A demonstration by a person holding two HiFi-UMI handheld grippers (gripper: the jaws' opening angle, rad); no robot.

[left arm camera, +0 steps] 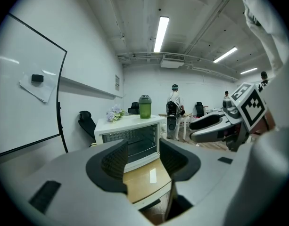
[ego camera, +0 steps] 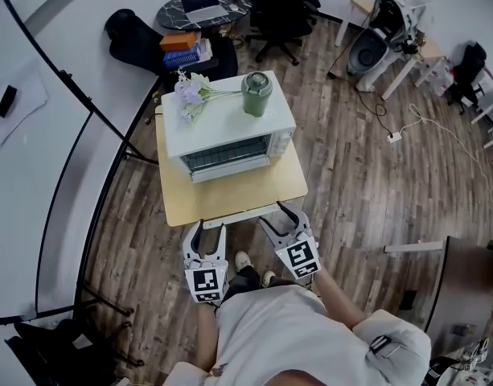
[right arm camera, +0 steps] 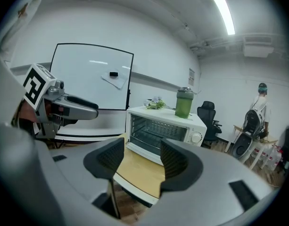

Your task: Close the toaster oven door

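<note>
Below the head camera: toaster oven (ego camera: pixel 230 131) stands at the back of a small wood-topped counter (ego camera: pixel 230 198), front facing the person. Its door (ego camera: pixel 230 172) looks dropped open, with the white edge jutting forward at the base. Left claw (ego camera: pixel 210 227) and right claw (ego camera: pixel 272 215) hover at the counter's near edge, well short of the oven. On the oven roof are a green bottle (ego camera: pixel 256 93) and a flower sprig (ego camera: pixel 190 95). Around it: plank floor (ego camera: pixel 367 183), whiteboard (ego camera: pixel 37 159) to the left, office chair (ego camera: pixel 282 10) behind.

Left gripper view: jaws parted a little, nothing between them. The oven's rack (left arm camera: pixel 137 142) shows through the gap.

Right gripper view: jaws parted, empty. The oven is ahead, with a control knob (right arm camera: pixel 197 137) at its right end.

Step judged: approach. Best to bring a jaw tip under the door's front edge at mid-width, lift along the hinge arc, and press until it seats. Push gently, since the body could slide and the bottle could tip. The other claw could steady the casing.
</note>
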